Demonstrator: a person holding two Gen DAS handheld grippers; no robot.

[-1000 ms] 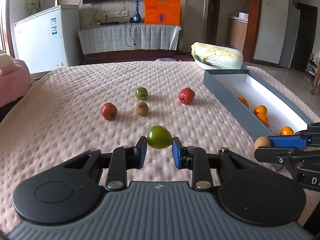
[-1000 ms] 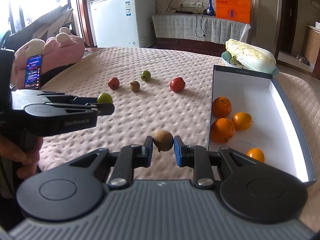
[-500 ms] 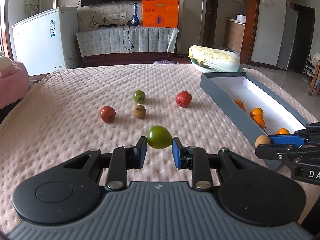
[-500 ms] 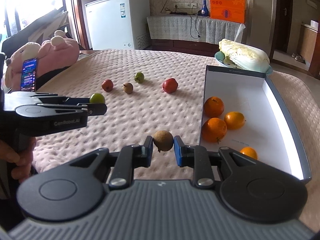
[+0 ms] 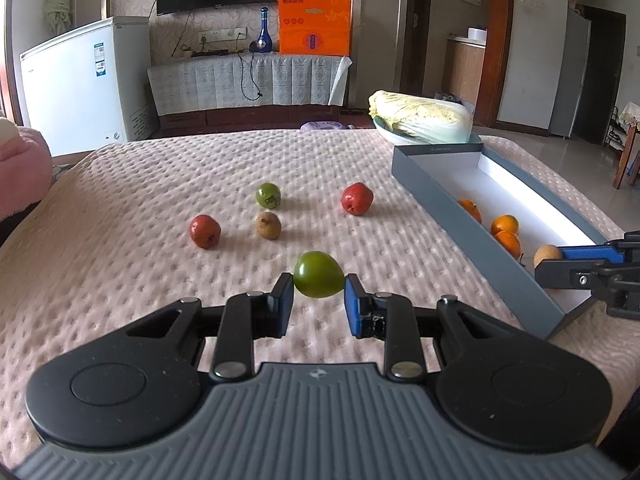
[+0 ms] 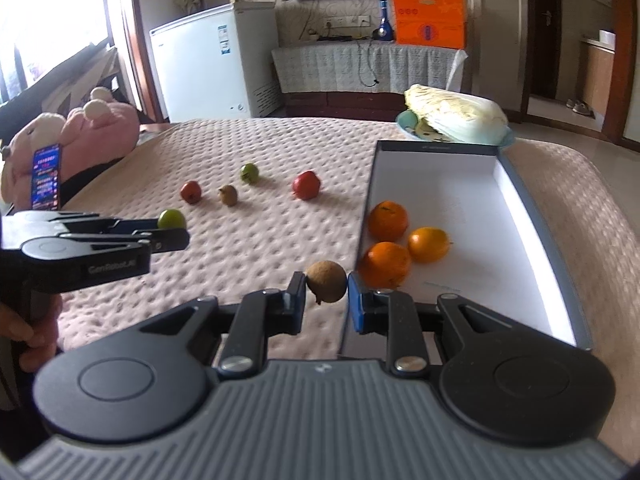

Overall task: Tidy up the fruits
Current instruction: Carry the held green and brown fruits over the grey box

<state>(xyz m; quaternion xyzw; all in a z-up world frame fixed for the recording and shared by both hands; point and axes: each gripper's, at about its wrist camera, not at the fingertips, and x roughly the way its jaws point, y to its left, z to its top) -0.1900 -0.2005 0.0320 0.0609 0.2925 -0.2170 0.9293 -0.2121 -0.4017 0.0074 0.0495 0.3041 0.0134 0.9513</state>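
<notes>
Fruits lay in three places; two were in our grippers, four sat loose on the pink bedspread (image 5: 140, 208), and the oranges (image 6: 387, 220) rested inside the grey box (image 5: 472, 236) at the right edge of the bed; our left gripper (image 5: 319, 300) was clamped on a green fruit (image 5: 319, 280), held clear above the cover, while our right gripper (image 6: 326, 300) pinched a brown fruit (image 6: 326, 281) just at the box's near left wall; we judged that wall the first hazard, since the brown fruit hung close to its rim and a low carry could knock fruit or fingers against it; both fruits were round and gripped only at the pad tips, so a tilt or jolt might squeeze one out and send it rolling across the quilted cover; a drop from height into the box could also strike the oranges and scatter them; the red fruit (image 5: 357, 198) nearest the box waited untouched.
</notes>
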